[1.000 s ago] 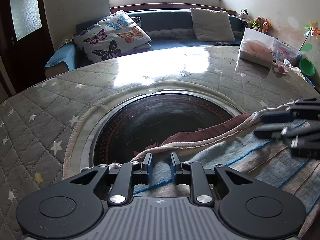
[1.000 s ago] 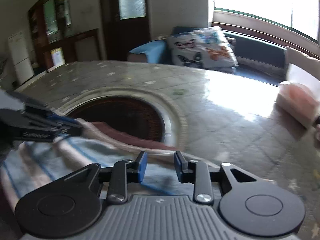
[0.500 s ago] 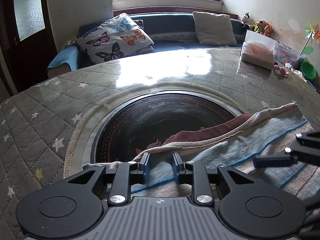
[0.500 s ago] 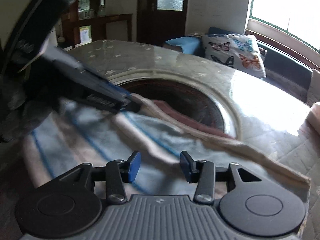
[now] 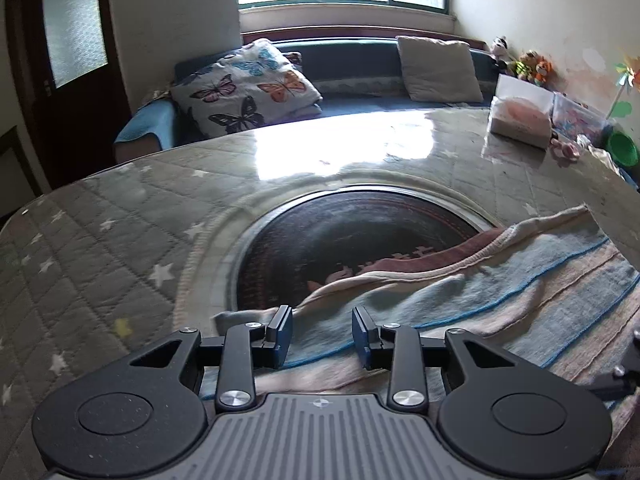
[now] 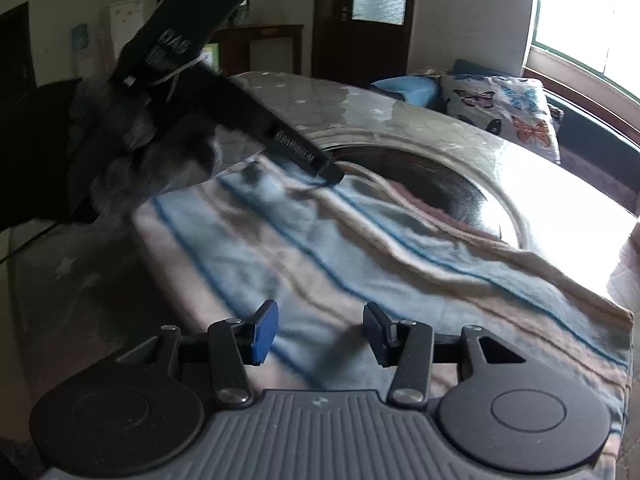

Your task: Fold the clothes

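A striped garment (image 5: 500, 292) in pale blue, beige and cream with thin blue lines lies flat on the round table, its far edge over the dark centre disc (image 5: 352, 240). It also shows in the right wrist view (image 6: 360, 264). My left gripper (image 5: 322, 336) is open and empty above the garment's left corner. My right gripper (image 6: 320, 330) is open and empty, above the garment's near edge. The left gripper also shows in the right wrist view (image 6: 334, 176), its tips over the garment's far left corner.
The table has a grey quilted star cover (image 5: 100, 256) under glass. A pink tissue box (image 5: 520, 124), toys and a green bowl (image 5: 622, 148) stand at its far right. A sofa with a butterfly cushion (image 5: 244, 92) lies behind.
Both grippers have opened wider. The right gripper has pulled back toward the garment's near edge and turned left. The left gripper has risen a little; the garment now lies flat.
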### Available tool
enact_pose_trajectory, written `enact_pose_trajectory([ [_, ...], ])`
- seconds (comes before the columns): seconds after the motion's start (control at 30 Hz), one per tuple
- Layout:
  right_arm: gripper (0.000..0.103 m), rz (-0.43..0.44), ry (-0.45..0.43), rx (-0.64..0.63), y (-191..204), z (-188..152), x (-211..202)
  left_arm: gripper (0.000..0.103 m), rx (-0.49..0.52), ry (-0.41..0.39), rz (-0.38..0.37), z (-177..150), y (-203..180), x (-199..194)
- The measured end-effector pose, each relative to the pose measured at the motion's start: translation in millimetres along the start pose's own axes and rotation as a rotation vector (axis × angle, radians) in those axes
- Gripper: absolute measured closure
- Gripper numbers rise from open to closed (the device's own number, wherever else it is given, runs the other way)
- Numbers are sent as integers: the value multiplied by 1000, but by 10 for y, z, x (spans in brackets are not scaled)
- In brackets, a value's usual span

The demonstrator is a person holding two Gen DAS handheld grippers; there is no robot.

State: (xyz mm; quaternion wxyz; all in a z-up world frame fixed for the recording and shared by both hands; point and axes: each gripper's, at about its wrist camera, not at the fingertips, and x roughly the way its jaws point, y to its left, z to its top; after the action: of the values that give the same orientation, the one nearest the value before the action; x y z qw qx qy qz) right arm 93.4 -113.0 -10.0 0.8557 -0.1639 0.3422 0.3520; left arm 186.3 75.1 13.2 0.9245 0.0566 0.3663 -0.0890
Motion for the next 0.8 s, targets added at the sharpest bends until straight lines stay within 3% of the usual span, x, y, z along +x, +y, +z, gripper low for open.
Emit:
enact_pose_trajectory([
  [0.07, 55, 16, 0, -21, 71, 15, -47, 63, -13, -4, 13, -27, 80, -63],
  [0.23, 52, 26, -47, -46, 227, 167, -50, 40, -52, -14, 57, -123, 272, -215],
  [0.3, 52, 29, -62, -43, 264, 253, 18, 23, -65, -18, 76, -165, 338, -270],
  [0.47, 48, 29, -67, -34, 341, 440, 262, 6, -82, -34, 101, -248, 445, -405],
  [0.8, 48, 74, -53, -69, 712, 491, 477, 2, -113, -22, 123, -406, 572, -466],
])
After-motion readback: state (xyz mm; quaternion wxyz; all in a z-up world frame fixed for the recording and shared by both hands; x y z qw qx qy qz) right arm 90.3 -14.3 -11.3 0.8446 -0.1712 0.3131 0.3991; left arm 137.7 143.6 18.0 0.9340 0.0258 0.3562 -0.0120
